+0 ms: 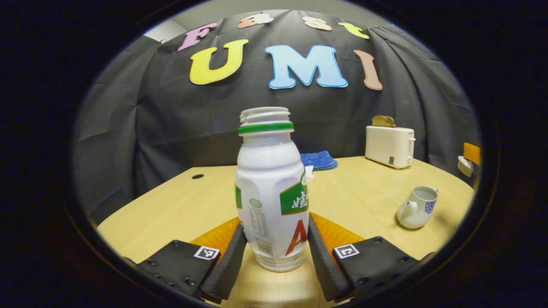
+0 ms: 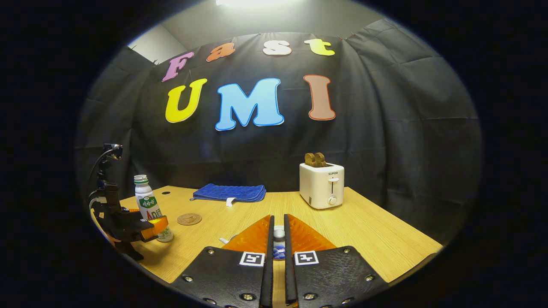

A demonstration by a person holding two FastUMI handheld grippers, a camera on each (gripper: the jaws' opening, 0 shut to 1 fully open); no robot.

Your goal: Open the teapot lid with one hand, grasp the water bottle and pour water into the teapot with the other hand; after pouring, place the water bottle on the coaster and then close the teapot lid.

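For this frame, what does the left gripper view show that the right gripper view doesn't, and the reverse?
Left gripper view: the teapot, lidless, on the table's right side, and the left gripper up close, its fingers against both sides of the water bottle.
Right gripper view: the coaster lying beside the bottle, and the right gripper closed on the teapot lid.
Shared: the water bottle, upright and uncapped, the toaster, the blue cloth and the wooden table.

Glossy plastic bottle (image 1: 271, 201), glazed ceramic teapot (image 1: 417, 207), matt wood-grain table (image 1: 364, 192), quilted blue cloth (image 2: 229, 192).
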